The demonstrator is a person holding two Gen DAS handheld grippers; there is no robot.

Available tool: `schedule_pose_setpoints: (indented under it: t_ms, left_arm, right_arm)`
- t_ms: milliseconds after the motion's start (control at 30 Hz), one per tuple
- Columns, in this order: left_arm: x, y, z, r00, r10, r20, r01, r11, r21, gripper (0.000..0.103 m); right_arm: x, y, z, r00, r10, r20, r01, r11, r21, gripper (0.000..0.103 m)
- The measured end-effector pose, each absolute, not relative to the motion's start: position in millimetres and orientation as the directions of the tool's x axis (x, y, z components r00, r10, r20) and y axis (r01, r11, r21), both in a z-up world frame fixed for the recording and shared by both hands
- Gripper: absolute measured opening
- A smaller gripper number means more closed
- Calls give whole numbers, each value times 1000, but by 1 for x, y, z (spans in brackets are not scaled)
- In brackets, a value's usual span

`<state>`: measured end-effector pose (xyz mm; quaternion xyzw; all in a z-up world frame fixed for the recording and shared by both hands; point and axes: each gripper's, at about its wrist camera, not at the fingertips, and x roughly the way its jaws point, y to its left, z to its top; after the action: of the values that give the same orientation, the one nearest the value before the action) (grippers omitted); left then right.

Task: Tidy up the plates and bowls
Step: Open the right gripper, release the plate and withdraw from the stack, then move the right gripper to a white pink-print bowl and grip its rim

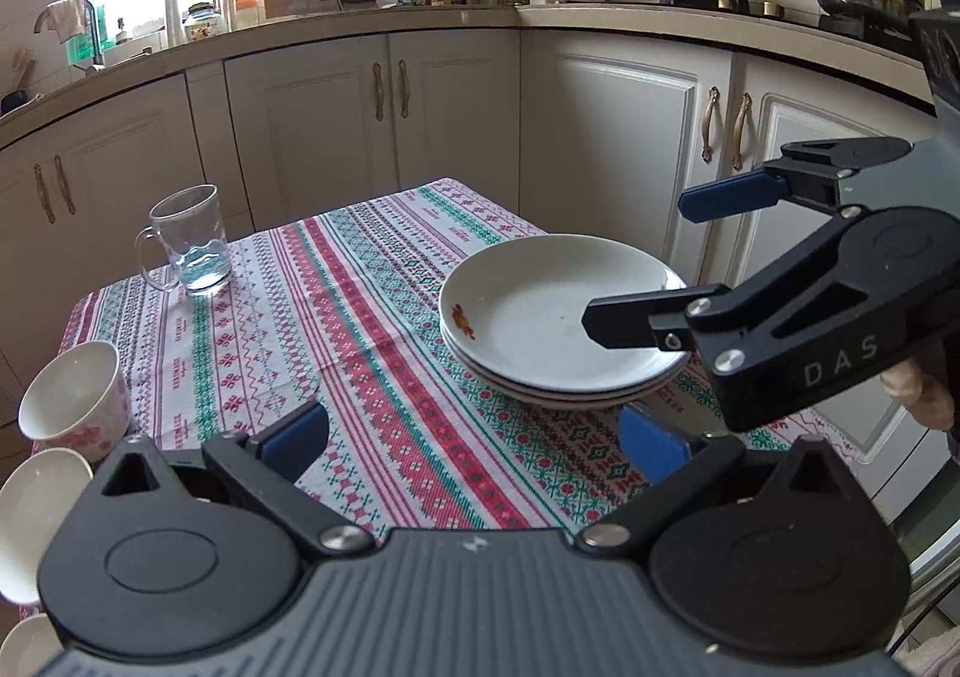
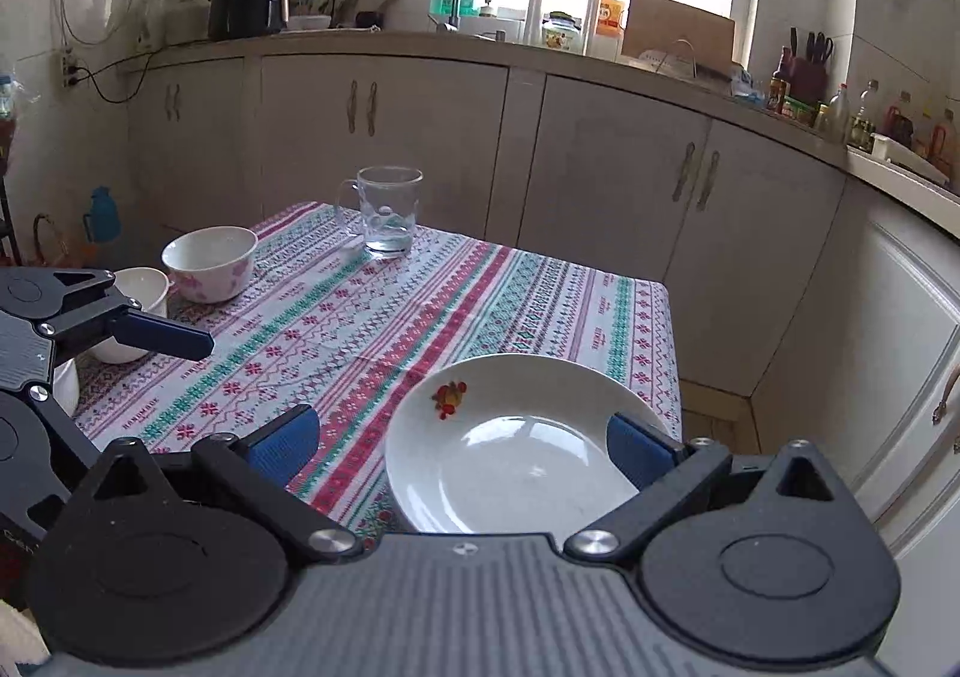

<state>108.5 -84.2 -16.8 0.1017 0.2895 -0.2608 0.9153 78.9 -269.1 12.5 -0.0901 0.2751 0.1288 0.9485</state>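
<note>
A stack of three white plates point(image 1: 540, 329) with a red flower print rests on the patterned tablecloth point(image 1: 360, 353) near the table's right edge. My right gripper point(image 1: 636, 263) is open just above the top plate point(image 2: 510, 437), one black finger over the dish and nothing held; in its own view this gripper point(image 2: 462, 452) straddles the plate's near part. My left gripper point(image 1: 474, 446) is open and empty, low over the cloth, in front and left of the stack. A pink-flowered bowl point(image 1: 72, 398) and two white bowls point(image 1: 36, 509) sit at the left edge.
A glass mug point(image 1: 189, 242) with a little water stands at the table's far left corner. Kitchen cabinets point(image 1: 456, 125) and a cluttered counter run behind the table. The table drops off close behind and right of the plates. One left-gripper finger point(image 2: 162, 338) reaches in beside the bowls point(image 2: 210, 263).
</note>
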Motion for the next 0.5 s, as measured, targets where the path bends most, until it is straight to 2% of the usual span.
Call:
schedule_pose_setpoints:
  t_ms: [267,500]
  left_arm:
    - [73,-44,-17,713,-408,-570,519,854,39,102]
    - [44,13,-14,755,-352,-553,478,873,97,102]
  right_arm:
    - [52,-241,13,833,230,-503,-320,942,-99,103]
    - [45,-211,7,790,319,-524,-413,908,-70,103]
